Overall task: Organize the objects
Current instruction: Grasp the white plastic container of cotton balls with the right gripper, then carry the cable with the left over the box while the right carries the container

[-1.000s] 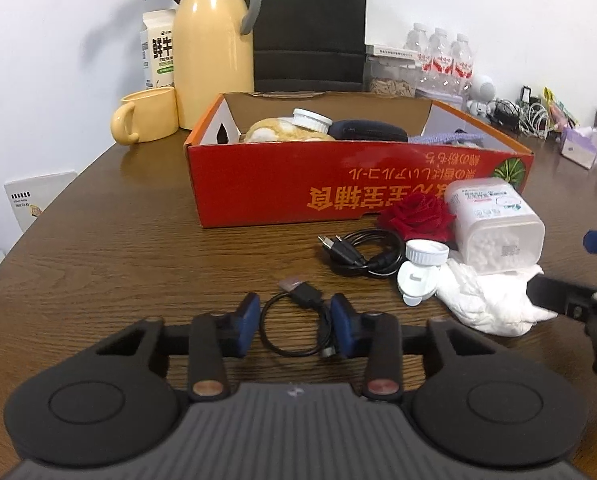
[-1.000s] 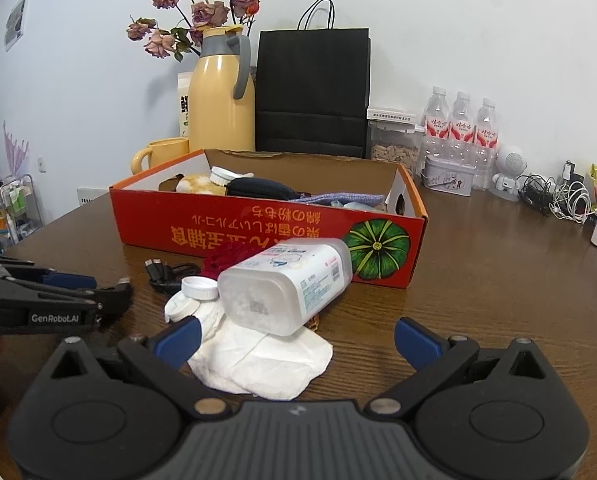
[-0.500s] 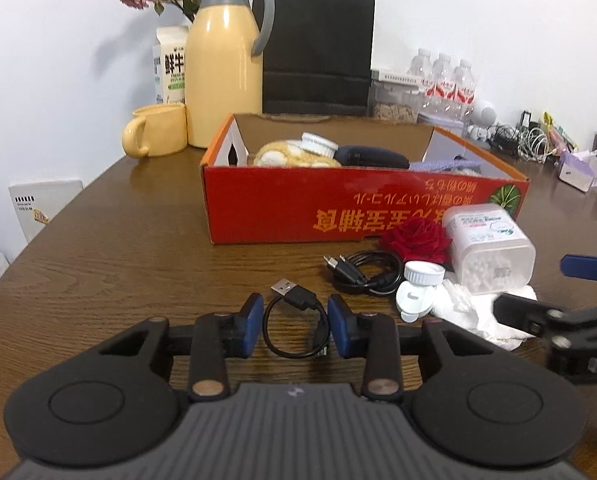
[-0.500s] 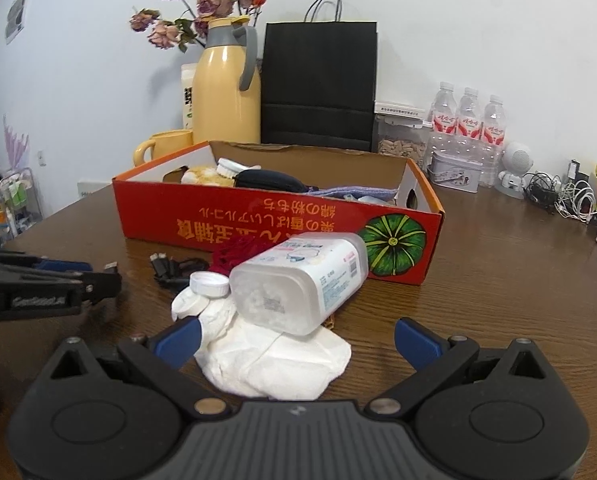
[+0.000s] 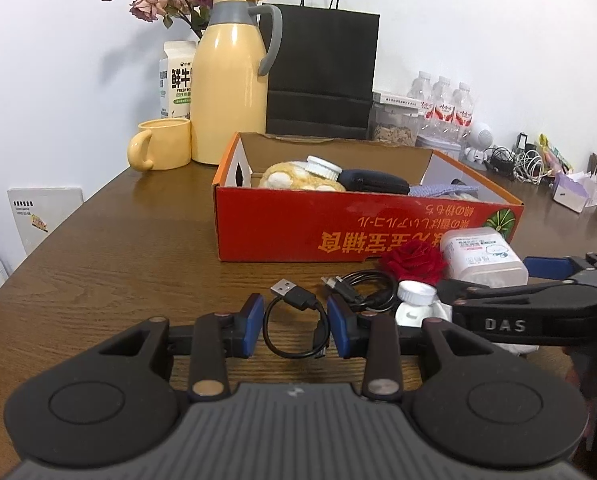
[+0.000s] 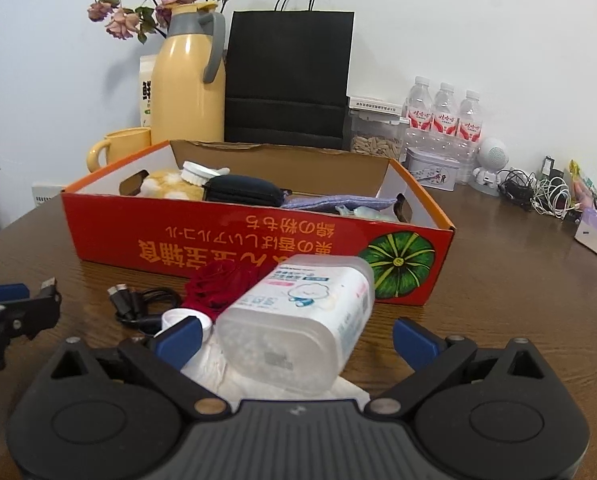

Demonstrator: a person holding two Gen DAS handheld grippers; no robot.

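Left jaws: we see the left gripper [image 5: 296,330] at lower centre of its view, blue pads narrowed on either side of a small looped black USB cable [image 5: 294,322]; whether they already pinch it we cannot tell.
Cable: it seems to lie on the brown wooden worktop [image 5: 98,264], plug end pointing away, loop between the pads, placed for a pinch.
Right jaws: the right gripper [image 6: 294,338] at lower centre of its view stands spread wide, bracketing a translucent white plastic jar [image 6: 302,316] without touching it.
Jar: it lies on its side on a crumpled white tissue [image 6: 238,376], base towards us, so a wide opening suits it.
Mid-frame clutter: a red fabric rose [image 6: 218,284], a coiled black cable [image 5: 362,284] and a small white-capped bottle [image 5: 412,300] lie just before the box.
Box: the red cardboard box [image 5: 338,228] beyond already holds several items, likely the destination.
Far: yellow thermos jug [image 5: 228,80] and black paper bag [image 5: 322,68] stand against the wall.
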